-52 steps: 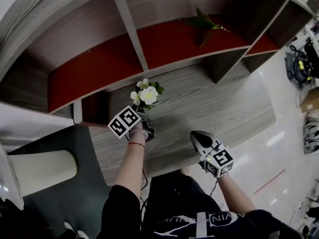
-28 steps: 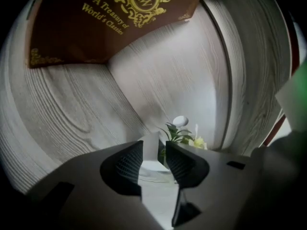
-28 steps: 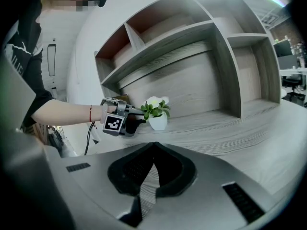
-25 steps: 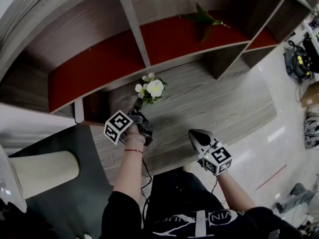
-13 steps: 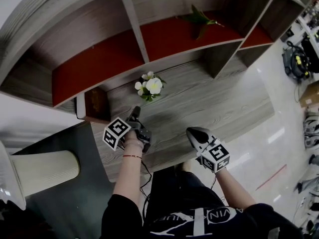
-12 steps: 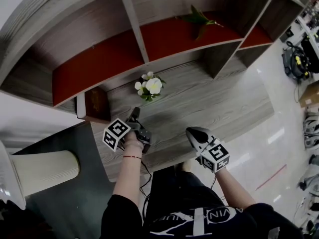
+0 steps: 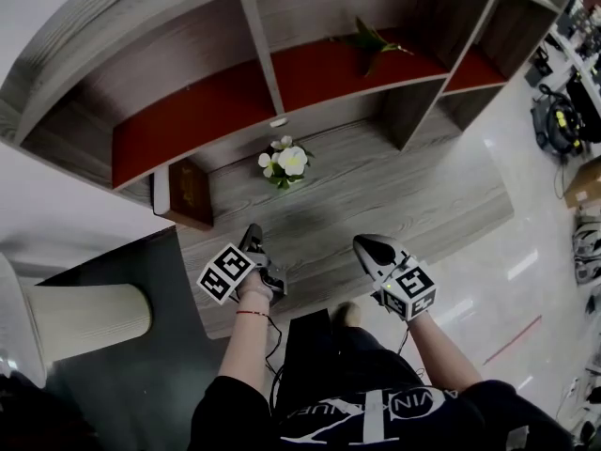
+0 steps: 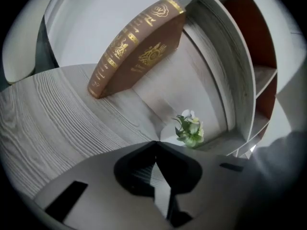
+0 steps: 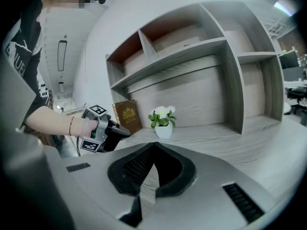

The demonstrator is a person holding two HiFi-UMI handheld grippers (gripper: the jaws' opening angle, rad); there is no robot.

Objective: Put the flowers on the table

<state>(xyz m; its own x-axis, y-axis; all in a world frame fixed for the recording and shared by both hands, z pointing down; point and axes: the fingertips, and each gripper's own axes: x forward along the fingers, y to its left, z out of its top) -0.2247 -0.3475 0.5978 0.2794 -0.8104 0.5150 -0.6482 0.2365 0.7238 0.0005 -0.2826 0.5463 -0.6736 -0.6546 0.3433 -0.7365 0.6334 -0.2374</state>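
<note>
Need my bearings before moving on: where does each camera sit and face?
Head view: on the person's head, looking steeply down at the table, flowers and shelf; both forearms, left gripper and right gripper show.
Left gripper view: on the left gripper, looking along its just-closed, empty jaws toward the book and flowers.
Right gripper view: on the right gripper, along its shut jaws toward the shelf; the left gripper shows too.
Shared: all three see the flowers; both gripper views see the book.

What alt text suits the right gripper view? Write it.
A small white pot of flowers stands on a wooden table, a brown book leaning beside it. The left claw hovers apart from it; the right claw is shut, empty.
</note>
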